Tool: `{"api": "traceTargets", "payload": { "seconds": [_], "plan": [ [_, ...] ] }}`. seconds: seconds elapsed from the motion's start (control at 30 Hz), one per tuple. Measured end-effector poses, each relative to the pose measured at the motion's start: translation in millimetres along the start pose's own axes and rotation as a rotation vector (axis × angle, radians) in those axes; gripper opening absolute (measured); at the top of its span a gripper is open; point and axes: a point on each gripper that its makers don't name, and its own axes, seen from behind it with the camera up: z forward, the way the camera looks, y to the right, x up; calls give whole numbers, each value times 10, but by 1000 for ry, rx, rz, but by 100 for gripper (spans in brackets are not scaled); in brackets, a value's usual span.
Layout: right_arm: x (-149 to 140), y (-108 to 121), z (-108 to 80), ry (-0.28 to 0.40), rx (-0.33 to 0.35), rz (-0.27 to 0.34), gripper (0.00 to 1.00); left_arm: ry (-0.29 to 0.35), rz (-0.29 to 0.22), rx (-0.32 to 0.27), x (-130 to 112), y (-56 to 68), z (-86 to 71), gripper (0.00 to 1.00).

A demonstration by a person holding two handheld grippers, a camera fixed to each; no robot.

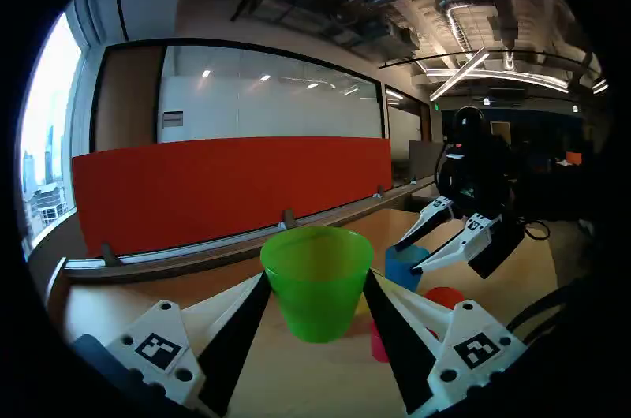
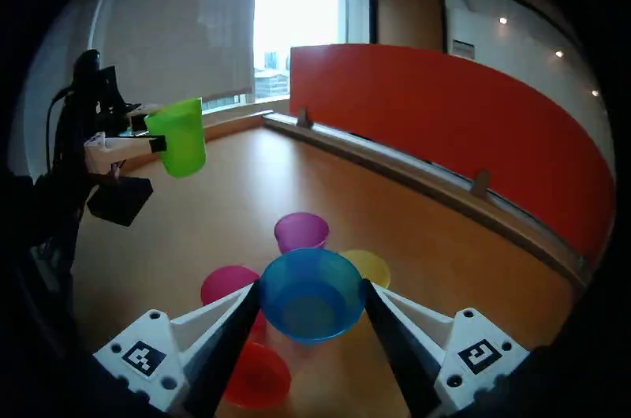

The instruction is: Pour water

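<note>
1. Standing upright, mouth up, the green cup (image 1: 317,296) is clamped between the jaws of the left gripper (image 1: 317,278), raised off the table (image 2: 237,189).
2. Jaws of the right gripper (image 2: 310,285) clamp a blue cup (image 2: 310,309); a purple cup (image 2: 301,230), yellow cup (image 2: 372,263), pink cup (image 2: 225,284) and red cup (image 2: 256,377) stand nearby.
3. All are smooth tapered plastic.

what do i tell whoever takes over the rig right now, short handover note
Left gripper: jaws shut on the green cup, upright, clear of the table.
Right gripper: jaws shut on the blue cup, above the purple cup, yellow cup, pink cup and red cup standing on the table.
Done: both cups gripped.
Left: bring them together and pour; no stream shows, and I cannot tell which cup holds water.
</note>
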Motion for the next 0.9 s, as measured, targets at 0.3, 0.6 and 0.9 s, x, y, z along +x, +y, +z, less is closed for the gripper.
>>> {"api": "traceTargets", "payload": {
  "seconds": [0.3, 0.6, 0.9],
  "plan": [
    [276, -9, -103, 115, -16, 15, 94, 8, -9, 1, 51, 41, 5, 83],
    [506, -47, -179, 211, -31, 14, 94, 8, -18, 1, 58, 70, 25, 83],
    [647, -69, -241, 279, -41, 10, 94, -2, -14, -6, 26, 102, 33, 83]
  ]
}}
